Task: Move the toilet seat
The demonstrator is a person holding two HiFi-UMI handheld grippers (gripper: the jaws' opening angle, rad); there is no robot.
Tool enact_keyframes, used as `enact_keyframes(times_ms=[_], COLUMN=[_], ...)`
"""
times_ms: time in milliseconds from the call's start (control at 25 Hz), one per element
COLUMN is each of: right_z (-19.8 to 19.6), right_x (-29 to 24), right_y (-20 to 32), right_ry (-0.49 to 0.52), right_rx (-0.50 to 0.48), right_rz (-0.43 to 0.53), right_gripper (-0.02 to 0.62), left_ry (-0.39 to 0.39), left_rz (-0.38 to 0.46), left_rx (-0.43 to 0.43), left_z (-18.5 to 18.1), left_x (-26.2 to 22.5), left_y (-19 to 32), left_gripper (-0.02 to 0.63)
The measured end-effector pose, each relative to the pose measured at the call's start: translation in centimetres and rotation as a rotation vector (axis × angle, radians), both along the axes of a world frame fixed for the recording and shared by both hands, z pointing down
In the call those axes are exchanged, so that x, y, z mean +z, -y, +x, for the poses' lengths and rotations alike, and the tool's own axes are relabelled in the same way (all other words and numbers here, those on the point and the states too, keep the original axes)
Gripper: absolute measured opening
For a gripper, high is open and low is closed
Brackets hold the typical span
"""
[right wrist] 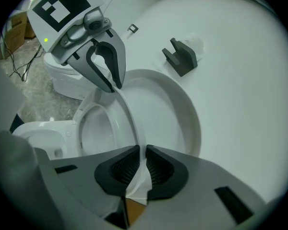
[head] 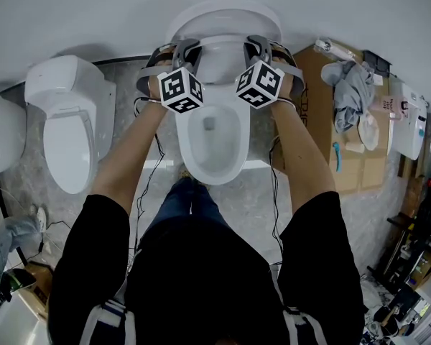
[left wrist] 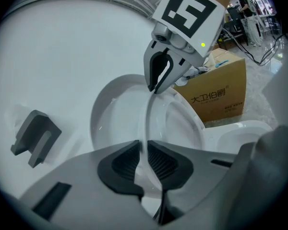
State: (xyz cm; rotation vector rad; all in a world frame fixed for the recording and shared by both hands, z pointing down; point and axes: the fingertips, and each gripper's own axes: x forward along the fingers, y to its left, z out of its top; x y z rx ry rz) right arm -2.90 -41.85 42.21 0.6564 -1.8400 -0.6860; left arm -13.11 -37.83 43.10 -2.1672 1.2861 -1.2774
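The white toilet [head: 212, 139] stands against the wall in the head view, its lid [head: 223, 16] upright. The toilet seat [head: 223, 45] is tilted up between the two grippers. My left gripper [head: 181, 49] is shut on the seat's left edge. In the left gripper view its pads [left wrist: 127, 162] pinch the thin seat edge [left wrist: 146, 123], with the right gripper [left wrist: 158, 87] across from it. My right gripper [head: 262, 45] is shut on the seat's right side. In the right gripper view the seat edge [right wrist: 132, 119] runs into its jaws [right wrist: 143, 163], and the left gripper [right wrist: 116, 86] shows opposite.
A second white toilet [head: 68, 121] stands to the left, and part of a third [head: 0, 131] shows at the frame's edge. A cardboard box [head: 345, 121] with a grey cloth [head: 352, 85] sits to the right. A grey bracket [right wrist: 180, 56] is on the wall. Cables lie on the floor.
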Motion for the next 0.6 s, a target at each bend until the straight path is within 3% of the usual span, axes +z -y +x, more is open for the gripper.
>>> enact_keyframes(times_ms=[400, 600], right_z=[0.8, 1.5], right_x=[-0.8, -3.4], right_y=[-1.8, -4.3], right_ry=[0.036, 0.178], right_rx=[0.007, 0.059], right_rz=[0.048, 0.068], right_gripper=[0.058, 0.043], left_ry=[-0.005, -0.070], left_rz=[-0.016, 0.045], left_rx=[0.009, -0.013], left_z=[0.6, 0.8], left_x=[-0.9, -3.6], left_y=[-1.2, -2.8], left_gripper=[0.064, 0.072])
